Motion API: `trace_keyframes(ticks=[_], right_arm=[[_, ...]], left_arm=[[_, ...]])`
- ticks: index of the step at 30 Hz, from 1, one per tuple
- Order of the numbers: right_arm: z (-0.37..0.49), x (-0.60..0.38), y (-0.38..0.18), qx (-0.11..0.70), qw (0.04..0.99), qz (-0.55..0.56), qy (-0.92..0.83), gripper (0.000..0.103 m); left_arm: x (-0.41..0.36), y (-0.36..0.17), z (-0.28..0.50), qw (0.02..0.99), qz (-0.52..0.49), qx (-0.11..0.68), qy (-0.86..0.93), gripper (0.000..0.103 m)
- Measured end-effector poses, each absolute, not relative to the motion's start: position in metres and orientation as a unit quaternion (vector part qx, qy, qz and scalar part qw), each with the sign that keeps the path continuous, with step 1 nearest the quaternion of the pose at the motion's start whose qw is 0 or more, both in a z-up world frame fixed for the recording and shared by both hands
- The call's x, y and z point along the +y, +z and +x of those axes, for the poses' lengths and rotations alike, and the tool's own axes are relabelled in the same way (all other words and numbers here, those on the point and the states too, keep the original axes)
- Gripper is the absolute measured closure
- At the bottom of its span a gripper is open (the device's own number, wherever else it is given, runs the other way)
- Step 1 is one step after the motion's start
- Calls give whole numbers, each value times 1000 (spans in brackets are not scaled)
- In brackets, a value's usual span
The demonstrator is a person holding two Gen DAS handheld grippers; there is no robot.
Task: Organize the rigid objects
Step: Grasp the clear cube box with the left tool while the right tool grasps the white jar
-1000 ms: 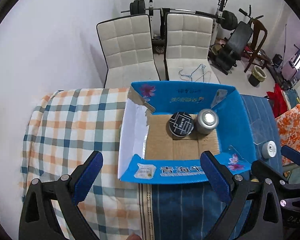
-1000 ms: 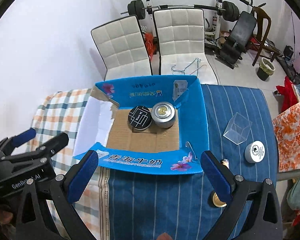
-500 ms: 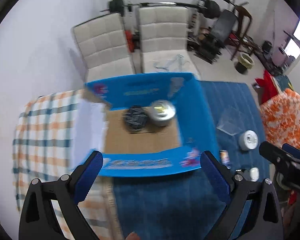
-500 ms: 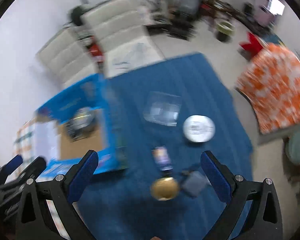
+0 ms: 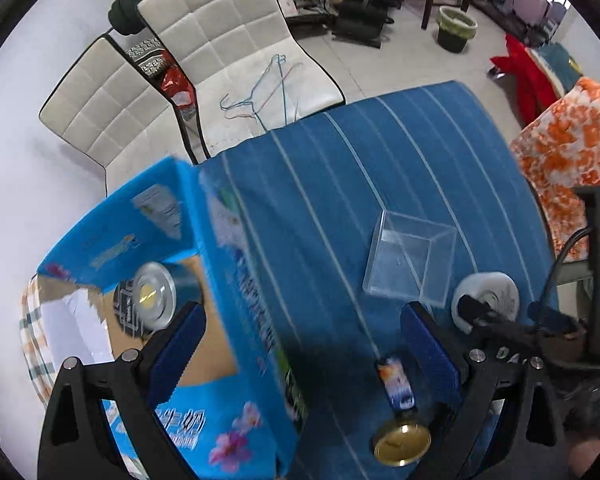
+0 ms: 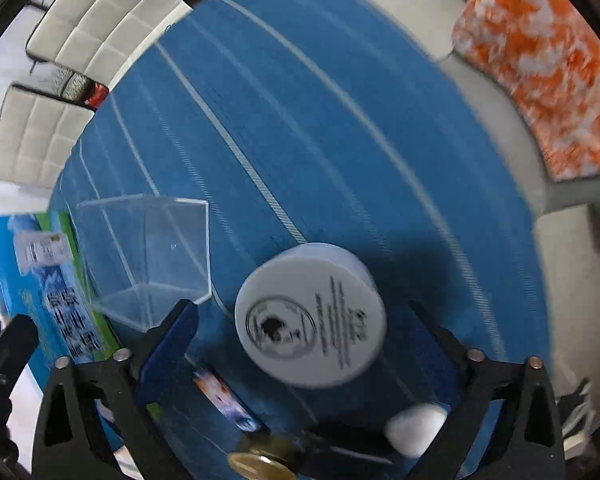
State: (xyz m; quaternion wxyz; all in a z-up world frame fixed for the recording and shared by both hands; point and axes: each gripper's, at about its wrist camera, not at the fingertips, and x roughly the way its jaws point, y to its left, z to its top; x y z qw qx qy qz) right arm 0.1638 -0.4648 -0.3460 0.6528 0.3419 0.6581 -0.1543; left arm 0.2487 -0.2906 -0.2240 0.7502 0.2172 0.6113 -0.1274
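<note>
A white round tin [image 6: 311, 316] lies on the blue striped cloth between the open fingers of my right gripper [image 6: 304, 328]; it also shows in the left wrist view [image 5: 485, 300]. A clear plastic box [image 6: 148, 256] [image 5: 410, 258] stands just left of it. A small picture card [image 5: 395, 380] [image 6: 224, 398] and a gold lid [image 5: 402, 445] [image 6: 260, 465] lie nearer me. My left gripper [image 5: 304, 340] is open and empty over the blue carton's [image 5: 244, 280] right wall. A silver tin [image 5: 153, 294] and a black tin [image 5: 126, 312] sit inside the carton.
A small white object [image 6: 416, 430] lies by my right finger. Two white chairs [image 5: 204, 64] stand beyond the table, one holding wire hangers [image 5: 268, 88]. An orange patterned fabric [image 6: 540, 68] lies to the right. Gym gear and a bin [image 5: 456, 32] stand on the floor.
Both grippers have swung right, away from the carton. My right gripper has dropped low over the cloth and now straddles the white tin. Both stayed open.
</note>
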Motion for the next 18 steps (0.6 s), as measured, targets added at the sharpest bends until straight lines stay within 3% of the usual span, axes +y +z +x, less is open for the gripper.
trace_keyframes(ticks=[2,18], right_arm=[[168,-462,-353,667,652,323,-162,28],[158,-507,-348,685,652,289,-150,30]], left_arm=[[-295,-234,254,747,224,614,-120,3],[-349,-301,283,650,146,716,-210,3]])
